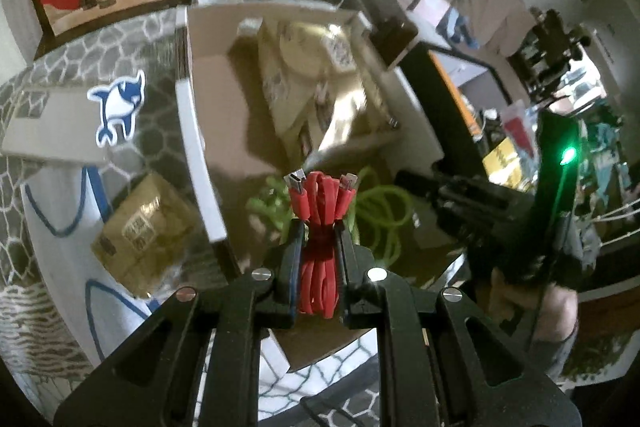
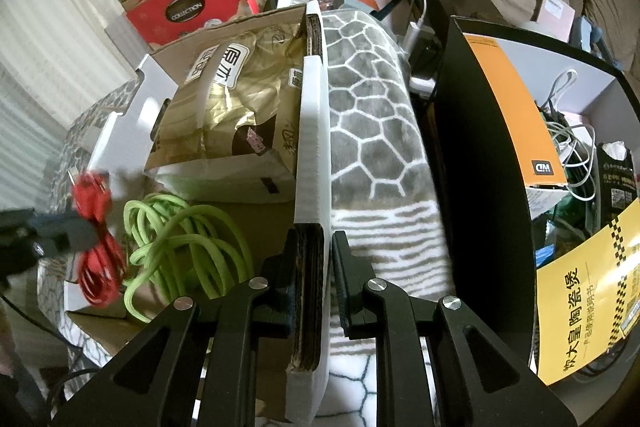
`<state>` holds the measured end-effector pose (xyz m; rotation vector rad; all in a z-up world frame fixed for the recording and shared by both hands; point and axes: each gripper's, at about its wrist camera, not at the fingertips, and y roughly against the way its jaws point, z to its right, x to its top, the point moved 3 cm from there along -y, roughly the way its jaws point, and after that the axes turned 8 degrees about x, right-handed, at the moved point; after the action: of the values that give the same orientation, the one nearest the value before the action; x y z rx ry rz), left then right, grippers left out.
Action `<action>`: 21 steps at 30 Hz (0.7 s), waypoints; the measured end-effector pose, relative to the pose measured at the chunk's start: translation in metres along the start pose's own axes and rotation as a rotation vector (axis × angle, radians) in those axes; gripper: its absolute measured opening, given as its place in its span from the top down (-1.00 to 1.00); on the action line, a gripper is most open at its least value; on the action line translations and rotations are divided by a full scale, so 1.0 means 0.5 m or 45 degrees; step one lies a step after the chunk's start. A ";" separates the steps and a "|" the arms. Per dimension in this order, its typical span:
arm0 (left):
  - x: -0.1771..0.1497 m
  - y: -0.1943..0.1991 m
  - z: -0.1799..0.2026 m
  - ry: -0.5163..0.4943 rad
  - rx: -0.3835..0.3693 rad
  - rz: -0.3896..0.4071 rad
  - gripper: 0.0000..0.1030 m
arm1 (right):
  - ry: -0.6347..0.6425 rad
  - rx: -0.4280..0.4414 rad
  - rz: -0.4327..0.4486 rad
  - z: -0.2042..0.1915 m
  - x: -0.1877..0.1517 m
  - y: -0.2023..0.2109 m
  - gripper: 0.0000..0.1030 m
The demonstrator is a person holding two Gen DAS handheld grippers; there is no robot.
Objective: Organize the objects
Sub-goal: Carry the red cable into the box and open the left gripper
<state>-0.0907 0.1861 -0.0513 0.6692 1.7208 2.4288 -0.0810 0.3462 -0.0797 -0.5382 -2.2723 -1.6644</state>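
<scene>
My left gripper (image 1: 319, 227) is shut on a coiled red USB cable (image 1: 320, 219), its two plugs sticking up past the fingertips. It hangs over the near end of an open cardboard box (image 1: 216, 131). A green cable (image 1: 380, 211) lies coiled on the box floor just beyond. In the right wrist view my right gripper (image 2: 314, 239) is shut on the box's right wall (image 2: 312, 131). The same view has the red cable (image 2: 96, 227) at the left, clamped in the left gripper (image 2: 86, 229), beside the green cable (image 2: 188, 239).
A golden paper bag (image 2: 232, 107) fills the far end of the box. A small brown carton (image 1: 140, 231) and a grey laptop with a shark sticker (image 1: 116, 107) lie on the patterned blanket (image 2: 372, 115). A black bin of clutter (image 2: 472, 163) stands right of the box. Red gift boxes (image 2: 188, 3) are stacked behind.
</scene>
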 end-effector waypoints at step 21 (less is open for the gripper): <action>0.030 0.084 -0.070 0.092 -0.027 0.114 -0.04 | 0.002 -0.006 0.000 -0.002 -0.005 0.002 0.68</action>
<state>-0.1107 0.1450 -0.0180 0.6778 1.7244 2.5580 -0.0782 0.3451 -0.0799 -0.5378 -2.2680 -1.6697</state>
